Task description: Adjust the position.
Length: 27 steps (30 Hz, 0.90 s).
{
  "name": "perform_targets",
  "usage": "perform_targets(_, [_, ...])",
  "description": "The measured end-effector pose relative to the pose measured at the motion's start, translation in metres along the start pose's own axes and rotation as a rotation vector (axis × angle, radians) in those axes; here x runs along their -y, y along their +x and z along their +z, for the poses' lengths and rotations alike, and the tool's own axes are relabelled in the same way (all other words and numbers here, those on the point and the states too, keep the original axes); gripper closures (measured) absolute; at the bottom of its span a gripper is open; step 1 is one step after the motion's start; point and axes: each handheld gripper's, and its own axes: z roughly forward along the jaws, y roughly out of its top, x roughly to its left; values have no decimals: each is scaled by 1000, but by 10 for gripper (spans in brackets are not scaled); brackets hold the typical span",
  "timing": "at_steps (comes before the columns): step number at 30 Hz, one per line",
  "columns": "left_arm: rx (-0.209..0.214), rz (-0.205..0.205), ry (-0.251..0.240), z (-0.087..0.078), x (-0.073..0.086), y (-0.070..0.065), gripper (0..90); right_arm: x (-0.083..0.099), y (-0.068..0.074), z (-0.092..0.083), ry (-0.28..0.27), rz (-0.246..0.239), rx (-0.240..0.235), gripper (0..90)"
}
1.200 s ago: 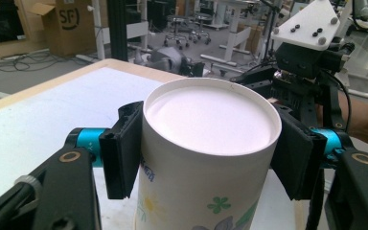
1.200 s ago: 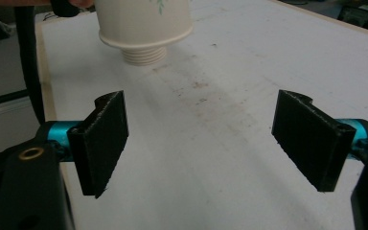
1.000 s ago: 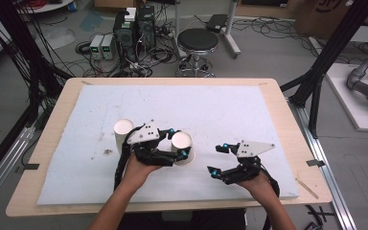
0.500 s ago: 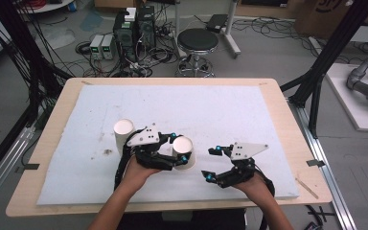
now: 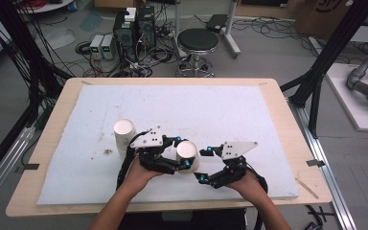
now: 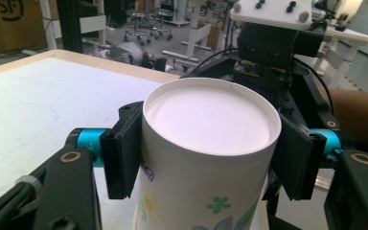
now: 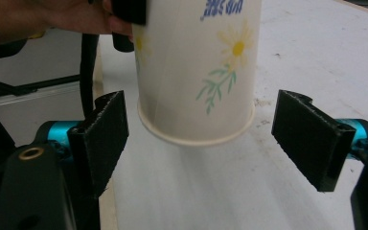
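A white paper cup (image 5: 187, 149) with flower prints stands upside down between the jaws of my left gripper (image 5: 183, 153), which is shut on its sides. In the left gripper view the black pads (image 6: 120, 160) press the cup (image 6: 211, 120) from both sides. My right gripper (image 5: 204, 165) is open just to the right of this cup. In the right gripper view its wide rim (image 7: 196, 132) hangs ahead of the spread pads (image 7: 106, 136) of that gripper (image 7: 211, 139), apart from both. A second upturned white cup (image 5: 123, 134) stands left of the left gripper.
Both cups are over a white foam mat (image 5: 220, 110) on a wooden table (image 5: 287, 124). Dark specks (image 5: 106, 152) mark the mat at the left. A stool (image 5: 197, 42), computers and cables stand on the floor behind the table.
My right gripper has moved left, close up to the cup held by the left gripper. The left gripper and its cup have hardly shifted.
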Motion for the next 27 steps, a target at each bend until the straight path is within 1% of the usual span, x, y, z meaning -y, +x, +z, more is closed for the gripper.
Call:
perform_targets(5, [30, 5, -3, 2, 0, -1, 347, -2, 1, 7, -2, 1, -40, 207])
perform_targets(8, [46, -1, -4, 4, 1, -2, 347, -3, 2, 12, 3, -2, -56, 207])
perform_targets(10, [53, 4, 0, 5, 1, -3, 347, -3, 3, 13, -3, -3, -59, 207])
perform_targets(11, [61, 5, 0, 5, 2, -3, 347, -4, 3, 14, -4, -1, -71, 207])
perform_targets(15, [80, 0, -9, 7, 3, -4, 347, -5, 2, 19, -10, 7, -86, 211])
perform_targets(17, [84, 1, -9, 8, 3, -4, 347, -4, 2, 20, -12, 6, -89, 216])
perform_targets(18, [86, 0, -10, 8, 3, -4, 349, -4, 1, 21, -18, 7, -101, 272])
perform_targets(20, [85, -1, -10, 8, 3, -4, 350, -3, 1, 21, -19, 6, -102, 275])
perform_targets(22, [86, -3, -7, 7, 4, -3, 351, -2, 0, 21, -23, 11, -107, 298])
perform_targets(24, [83, -8, -10, 7, 5, -3, 350, -2, 0, 21, -20, 8, -106, 309])
perform_targets(25, [82, -18, -10, 8, 5, -4, 348, -2, 0, 21, -17, 5, -103, 313])
perform_targets(26, [82, -21, -4, 8, 5, -3, 339, -2, 0, 20, -10, 2, -107, 326])
perform_targets(27, [82, -21, -4, 8, 5, -3, 310, -2, 0, 20, -10, 2, -107, 326])
